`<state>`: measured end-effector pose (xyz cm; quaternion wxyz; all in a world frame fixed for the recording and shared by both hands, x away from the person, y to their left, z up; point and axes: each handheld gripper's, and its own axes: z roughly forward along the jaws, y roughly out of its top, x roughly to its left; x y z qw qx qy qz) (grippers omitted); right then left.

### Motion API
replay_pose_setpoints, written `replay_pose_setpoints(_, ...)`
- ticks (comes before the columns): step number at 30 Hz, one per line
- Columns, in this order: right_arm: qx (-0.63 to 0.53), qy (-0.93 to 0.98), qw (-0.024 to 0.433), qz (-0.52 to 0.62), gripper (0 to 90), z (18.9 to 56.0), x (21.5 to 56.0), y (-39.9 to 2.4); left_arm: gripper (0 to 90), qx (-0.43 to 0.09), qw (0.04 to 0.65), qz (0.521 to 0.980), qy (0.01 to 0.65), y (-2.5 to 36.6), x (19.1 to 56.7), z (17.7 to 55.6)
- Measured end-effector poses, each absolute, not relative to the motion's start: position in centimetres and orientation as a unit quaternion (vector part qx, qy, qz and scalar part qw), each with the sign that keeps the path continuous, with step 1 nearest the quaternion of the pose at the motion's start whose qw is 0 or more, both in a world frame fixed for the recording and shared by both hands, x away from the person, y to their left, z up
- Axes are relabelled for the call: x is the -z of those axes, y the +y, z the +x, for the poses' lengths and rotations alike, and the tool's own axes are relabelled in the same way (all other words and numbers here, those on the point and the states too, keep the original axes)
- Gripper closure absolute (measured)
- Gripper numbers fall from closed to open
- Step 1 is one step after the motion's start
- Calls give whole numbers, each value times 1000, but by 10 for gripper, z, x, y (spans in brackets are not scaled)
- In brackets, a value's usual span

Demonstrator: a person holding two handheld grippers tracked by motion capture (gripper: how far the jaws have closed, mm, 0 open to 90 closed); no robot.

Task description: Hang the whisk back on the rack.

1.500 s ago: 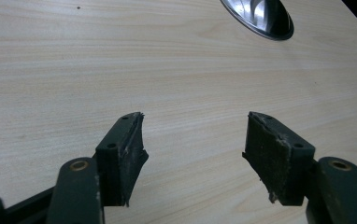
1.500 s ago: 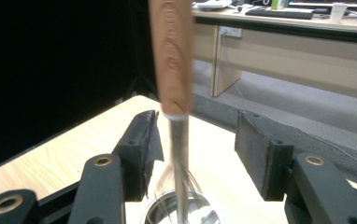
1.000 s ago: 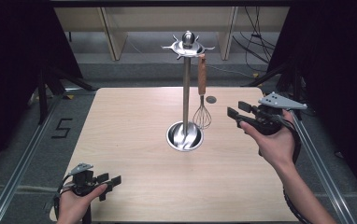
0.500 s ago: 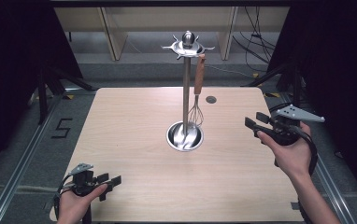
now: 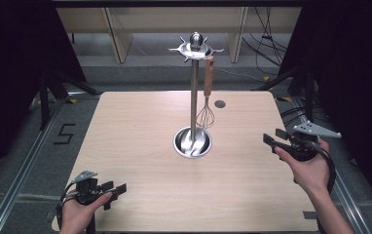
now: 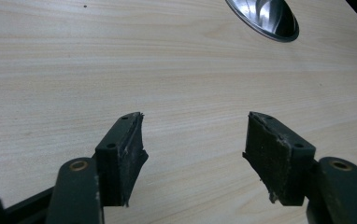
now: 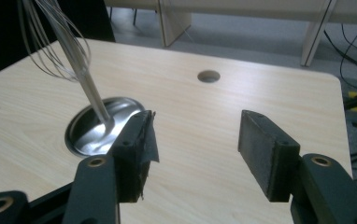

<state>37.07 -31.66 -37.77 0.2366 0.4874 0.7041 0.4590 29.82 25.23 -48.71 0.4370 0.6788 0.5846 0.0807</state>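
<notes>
Whisk [image 5: 205,116] hangs from the top hooks of the steel utensil stand [image 5: 194,92], wooden handle up, wire head down, long axis vertical. It sits just on the right side of the pole, wires ending above the stand's round base dish [image 5: 192,142] without touching it. Stand is mid-tabletop [image 5: 140,122], slightly toward the far edge.

My right gripper [image 5: 276,140] is off the right edge side, level with the base dish, fingers [image 7: 265,149] wide apart and holding nothing. It points left toward the stand. In the right gripper view the whisk wires [image 7: 55,42] are up and to the left of the fingers, base dish [image 7: 104,125] low and just beyond the left finger. So the whisk lies ahead, left and higher than the fingers; I'd judge a lift plus a push in toward the pole is needed to reach the handle.

My left gripper [image 5: 110,190] rests near the near-left corner, fingers [image 6: 120,154] also spread wide and empty, bare wood between them. Rim of the base dish [image 6: 265,18] is far off at the top of its view. Well apart from the stand.

Right hand is clearly nearer; it's the one to take the whisk.

Base dish: nothing in it but the pole foot and reflections, as far as I can see. Small round hole [image 5: 219,104] in the tabletop behind the whisk, toward the far-right corner.
</notes>
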Motion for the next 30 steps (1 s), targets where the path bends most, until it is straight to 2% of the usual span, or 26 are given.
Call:
replay_pose_setpoints(15,-423,716,230,505,455,372,421,-335,360,-80,435,679,585,252,487,298)
replay_pose_setpoints(20,-404,709,212,537,455,369,428,-336,359,-80,434,681,585,252,488,298)
replay_pose_setpoints(30,-387,720,219,532,454,372,447,-346,358,-80,437,681,582,251,488,299)
